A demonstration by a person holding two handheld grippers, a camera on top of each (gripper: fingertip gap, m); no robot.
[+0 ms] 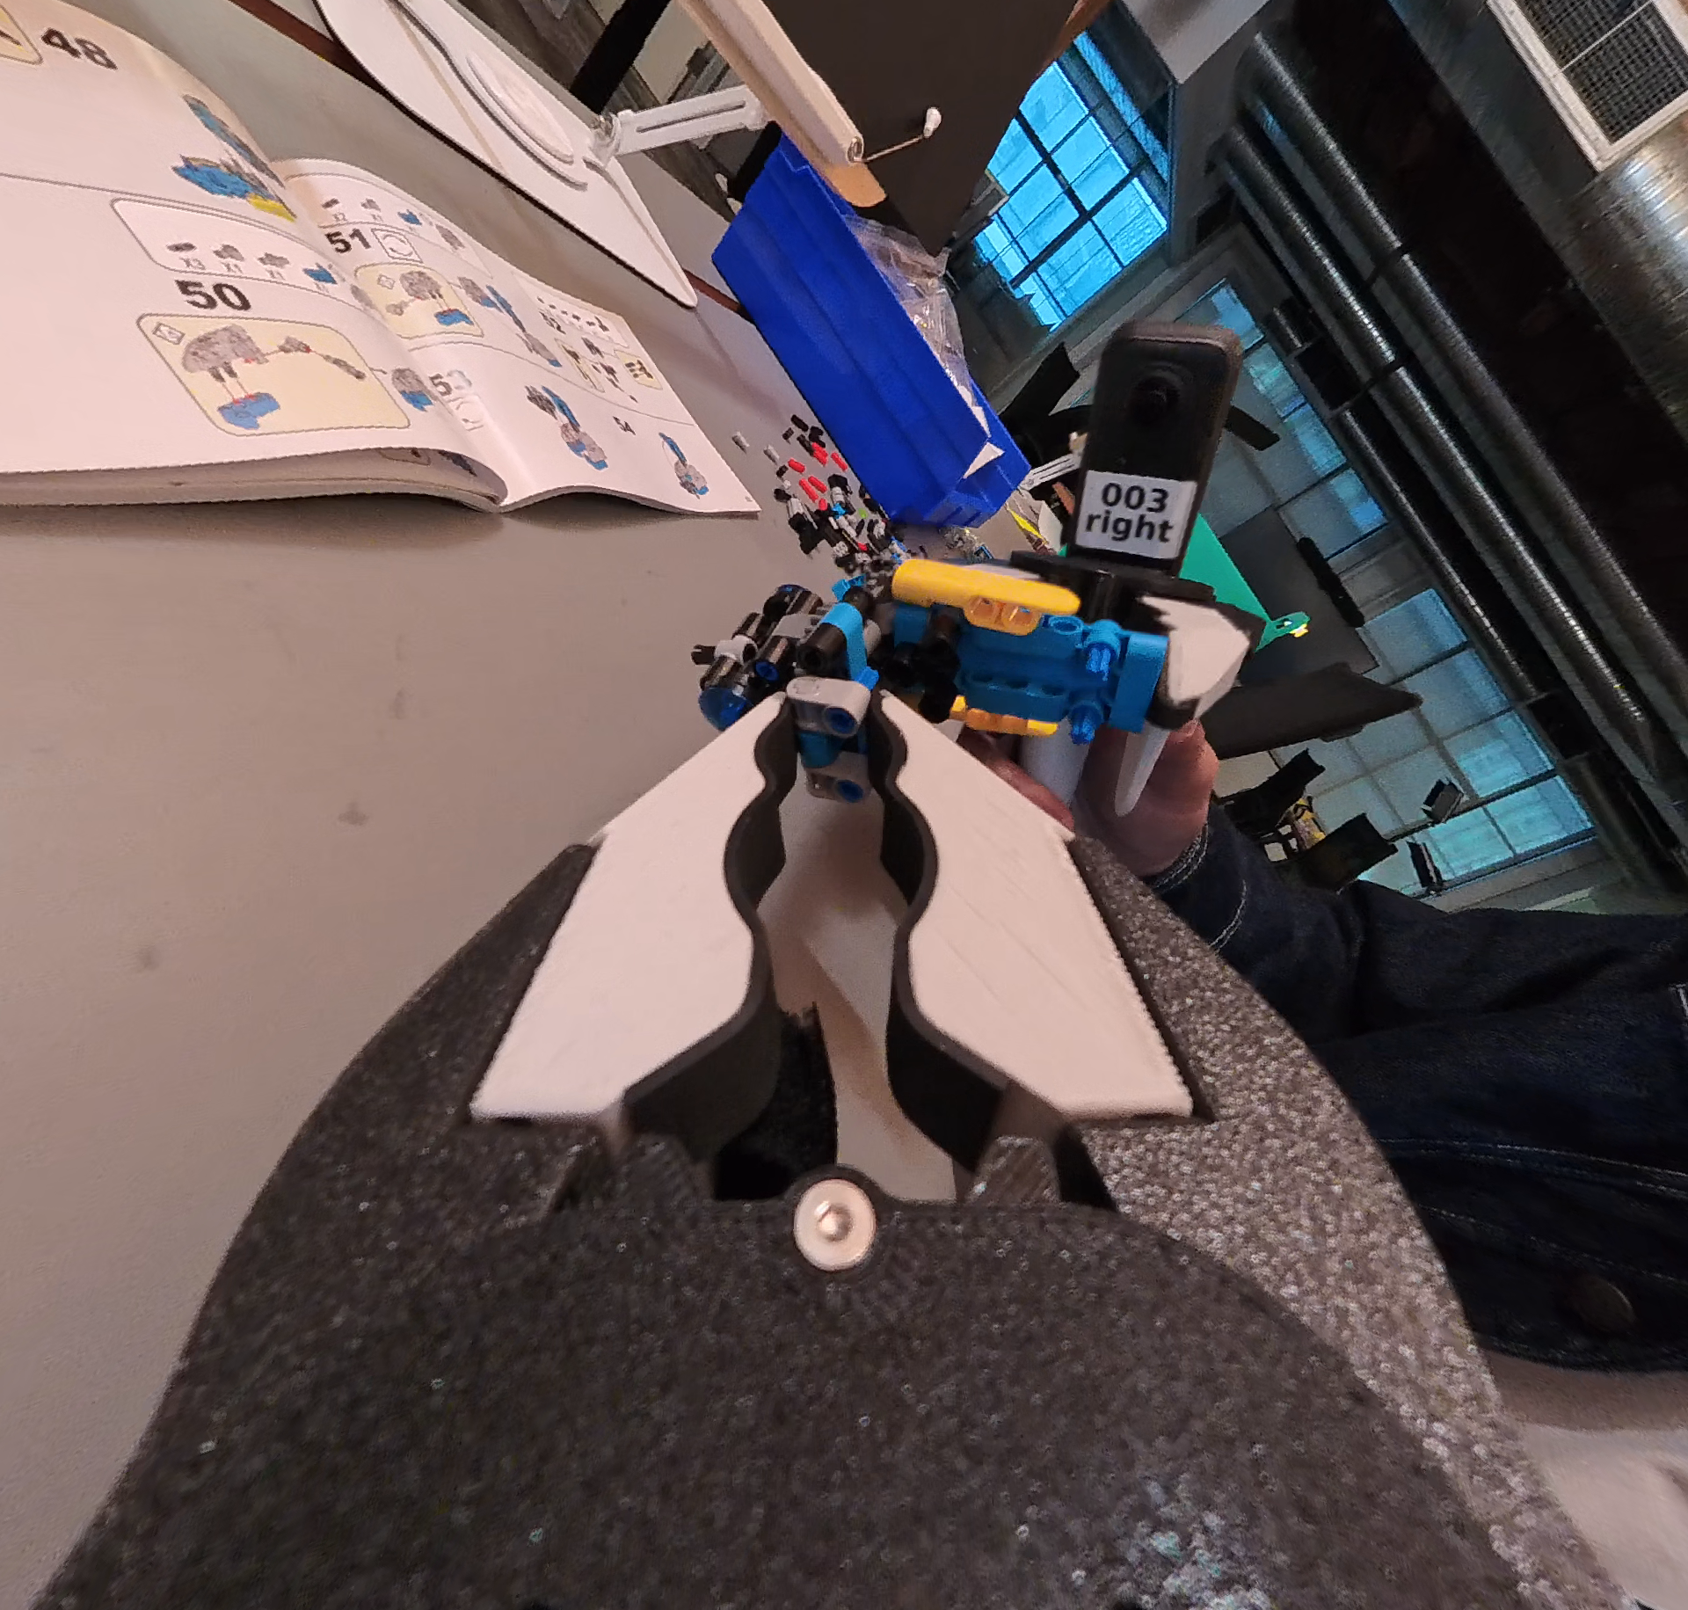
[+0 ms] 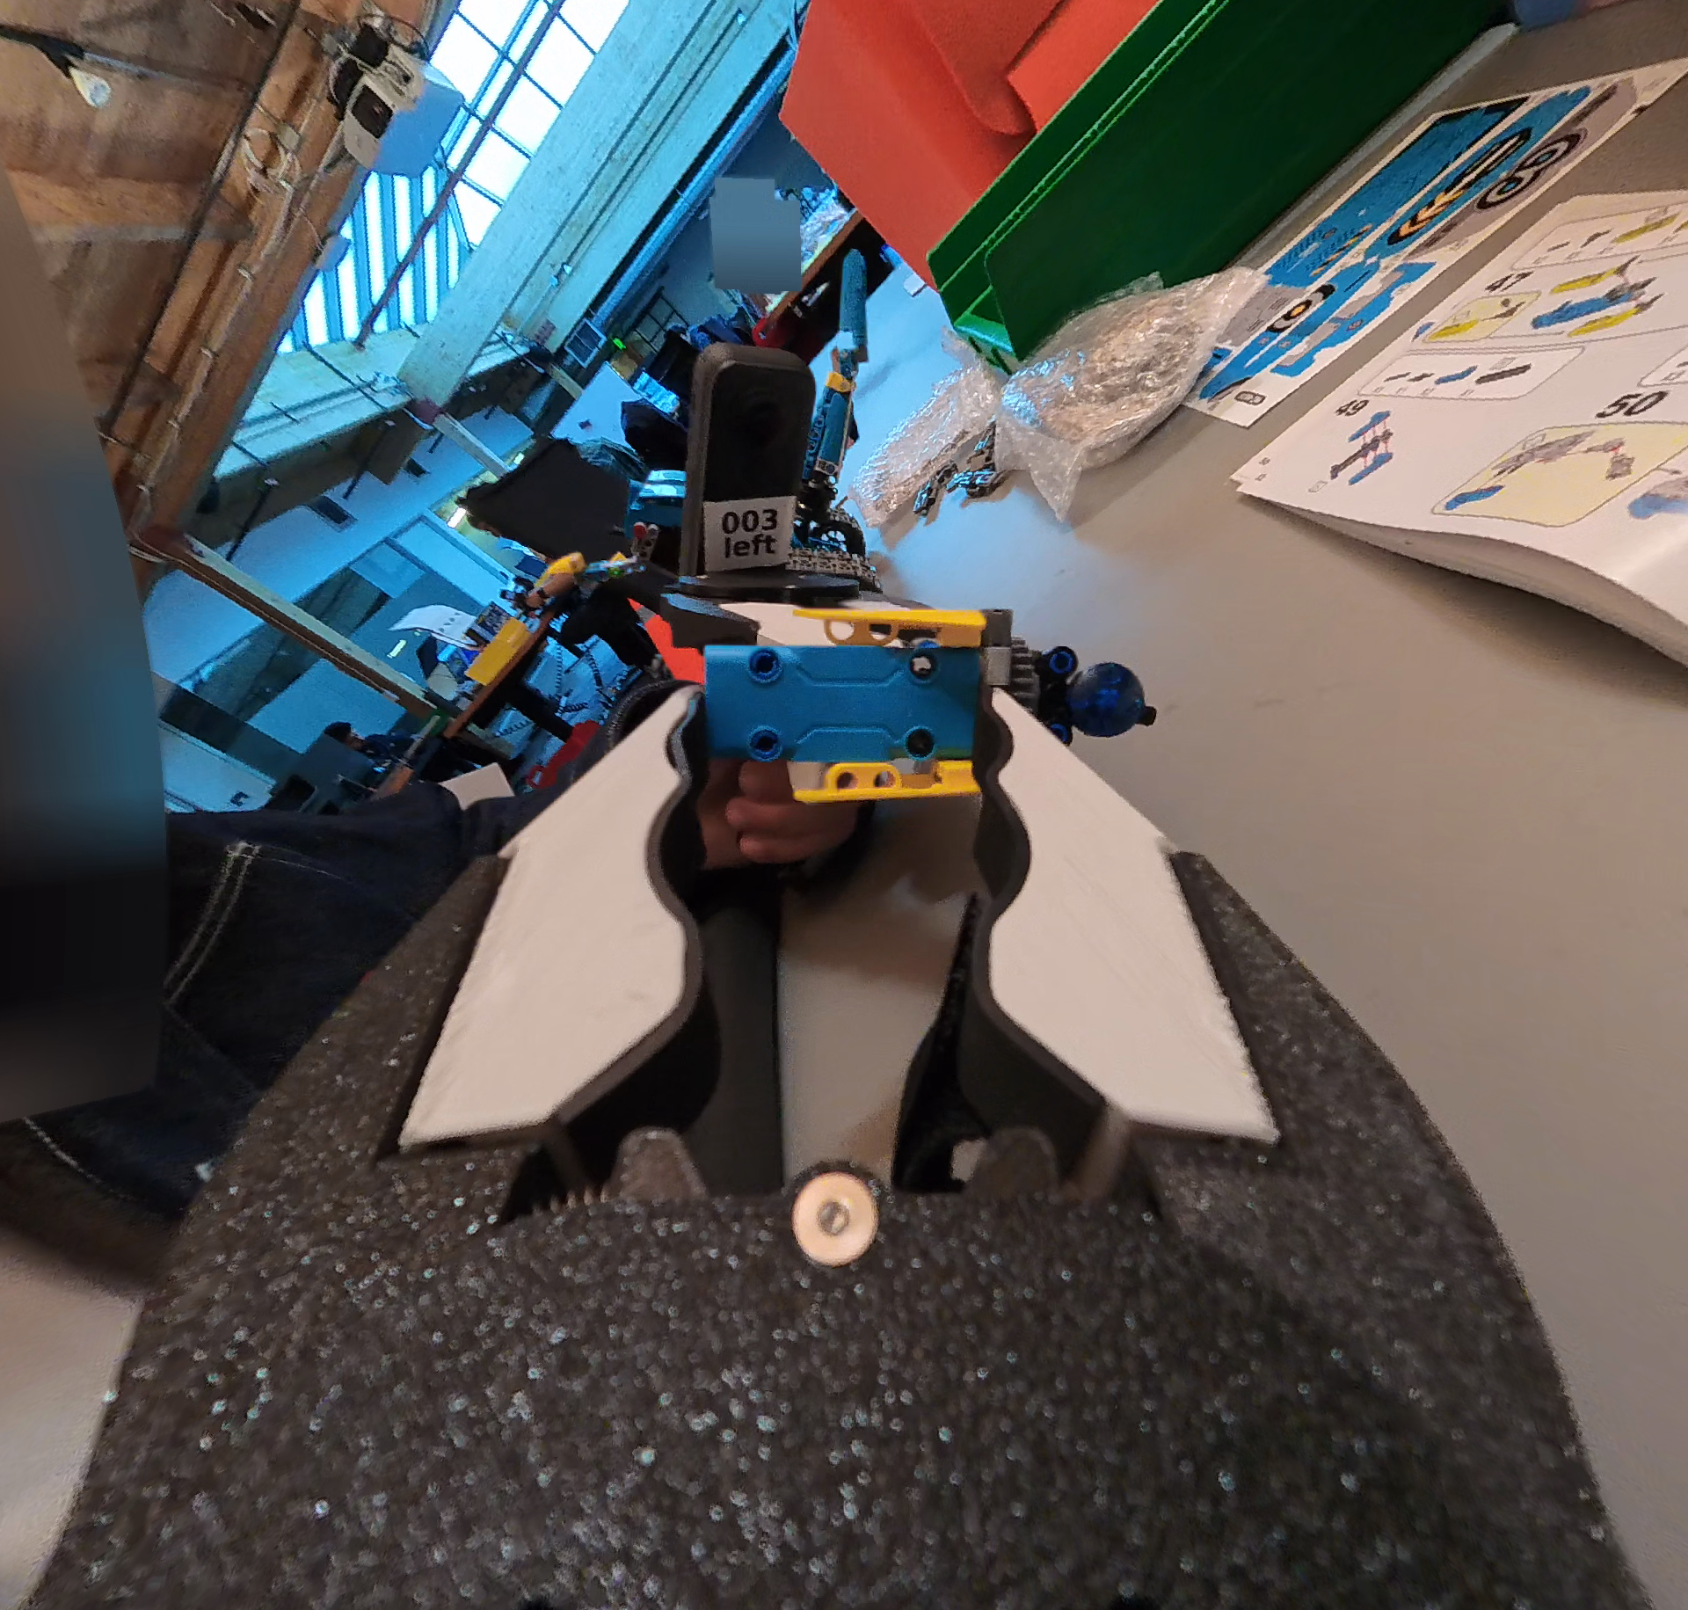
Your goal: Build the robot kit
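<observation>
At nine o'clock on grey counter (image 1: 274, 744): open instruction booklet (image 1: 320, 360), glossy paper. Centre: blue-yellow brick model (image 1: 986, 653), hard studded plastic, held aloft. Left gripper (image 1: 831, 735) fingers clamped on grey-blue beam; right gripper (image 2: 840, 726) fingers clamped on blue block. Two o'clock: blue bin (image 1: 849, 351).

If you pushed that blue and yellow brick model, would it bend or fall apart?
The brick model looks stiff: its blue and yellow beams are pinned together. It seems light, since the left gripper and right gripper hold it above the grey table by small parts. A hard push might pop off thin end pieces, like the grey link.
</observation>
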